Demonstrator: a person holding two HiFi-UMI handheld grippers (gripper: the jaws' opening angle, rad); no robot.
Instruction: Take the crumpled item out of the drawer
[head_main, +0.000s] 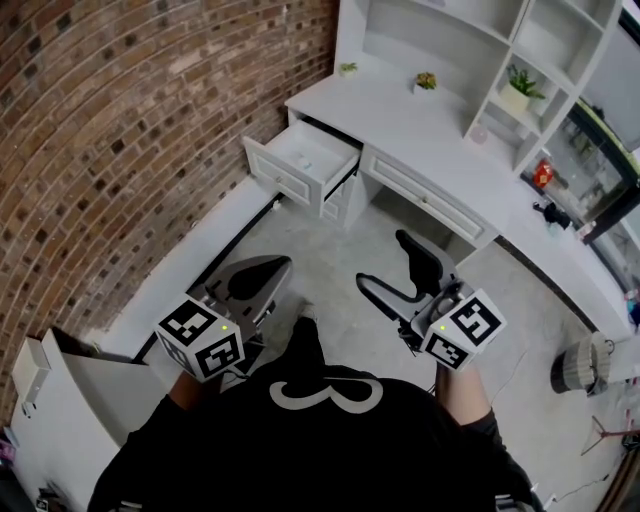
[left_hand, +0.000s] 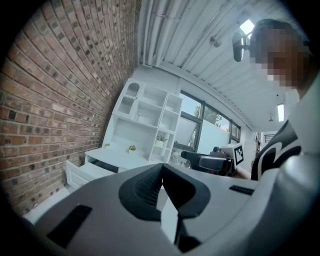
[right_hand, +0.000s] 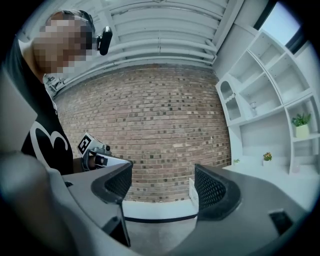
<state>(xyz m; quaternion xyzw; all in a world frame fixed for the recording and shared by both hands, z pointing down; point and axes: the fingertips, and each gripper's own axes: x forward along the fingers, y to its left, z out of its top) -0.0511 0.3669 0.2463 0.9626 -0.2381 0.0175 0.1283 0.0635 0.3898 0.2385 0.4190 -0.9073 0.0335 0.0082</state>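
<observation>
Brick wall (head_main: 120, 120) at left, white bench (head_main: 420, 120) beyond. Risk ahead: clipping the drawer (head_main: 283, 172) front, or pinching past so small a target. Drawer open at bench's left end; pale speck (head_main: 308, 160) inside, possibly the crumpled item, too small to tell. Left tool (head_main: 252, 278) pressed together, right tool (head_main: 381, 260) spread, both empty, well short of it.

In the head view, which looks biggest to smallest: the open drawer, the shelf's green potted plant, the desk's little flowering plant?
1. open drawer, by far
2. green potted plant
3. flowering plant, only slightly smaller; both plants stand farther from the camera, so that gap is unsure
</observation>
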